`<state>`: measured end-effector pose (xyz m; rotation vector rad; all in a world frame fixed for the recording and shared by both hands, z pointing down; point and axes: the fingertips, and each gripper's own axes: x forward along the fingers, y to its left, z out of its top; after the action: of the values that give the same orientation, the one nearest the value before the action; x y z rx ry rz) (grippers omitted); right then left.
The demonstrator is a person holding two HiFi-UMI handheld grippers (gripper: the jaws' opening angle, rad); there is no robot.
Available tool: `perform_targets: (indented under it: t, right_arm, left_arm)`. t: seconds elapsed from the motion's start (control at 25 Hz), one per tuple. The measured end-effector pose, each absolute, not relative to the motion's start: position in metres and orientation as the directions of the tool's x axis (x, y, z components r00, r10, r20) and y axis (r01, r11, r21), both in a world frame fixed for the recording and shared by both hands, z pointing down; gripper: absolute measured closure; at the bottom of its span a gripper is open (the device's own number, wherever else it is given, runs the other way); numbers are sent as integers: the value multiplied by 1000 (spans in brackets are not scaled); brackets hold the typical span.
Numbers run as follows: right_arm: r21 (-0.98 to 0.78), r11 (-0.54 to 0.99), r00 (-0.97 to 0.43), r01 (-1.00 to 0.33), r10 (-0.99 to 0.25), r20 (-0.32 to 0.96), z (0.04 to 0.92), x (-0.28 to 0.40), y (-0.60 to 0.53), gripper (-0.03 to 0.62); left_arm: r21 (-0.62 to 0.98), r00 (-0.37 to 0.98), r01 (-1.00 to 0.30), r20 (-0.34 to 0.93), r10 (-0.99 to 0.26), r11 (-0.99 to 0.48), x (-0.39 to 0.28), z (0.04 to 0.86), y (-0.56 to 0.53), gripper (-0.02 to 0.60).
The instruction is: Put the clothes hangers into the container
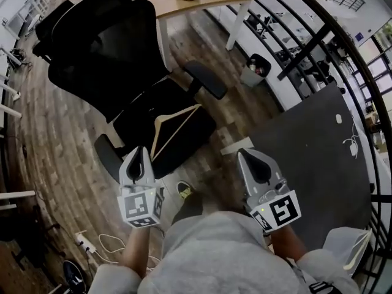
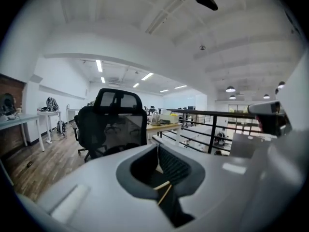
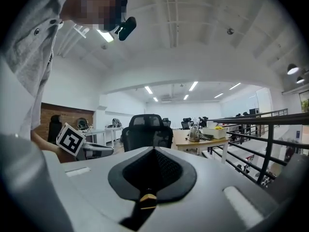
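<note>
A wooden clothes hanger [image 1: 180,111] lies flat on the seat of a black office chair [image 1: 98,48]. My left gripper [image 1: 138,149] hovers just left of the hanger's near corner, jaws shut and empty. Looking along the left gripper [image 2: 157,146], thin tan strips of the hanger [image 2: 165,190] show through the slit below the tips, with the chair [image 2: 113,124] ahead. My right gripper [image 1: 242,153] is shut too, holding nothing, to the right of the seat over the wood floor. Beyond its closed tips in the right gripper view [image 3: 154,149] stands the chair [image 3: 147,132].
A dark grey panel [image 1: 312,158] lies at the right beside a black railing [image 1: 343,48]. A wooden desk [image 1: 184,5] stands behind the chair, with a small bin [image 1: 257,66] near it. Cables and a power strip [image 1: 89,245] lie on the floor at lower left.
</note>
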<state>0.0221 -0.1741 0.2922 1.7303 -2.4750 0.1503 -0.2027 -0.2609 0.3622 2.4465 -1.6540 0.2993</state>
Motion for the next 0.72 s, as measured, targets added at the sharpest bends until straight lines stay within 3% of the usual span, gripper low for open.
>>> perform_targets:
  t: [0.32,0.72]
  right_arm:
    - [-10,418,-413,-908,-894,174,297,-28,-209,595]
    - [-71,512,-516,-856,-842,157,312,-64,-267,595]
  left_arm:
    - [71,314,-949,293,-903,-307,-249,385,-271,566]
    - [78,270,-962,379,-885,-260,-257,419,-278,563]
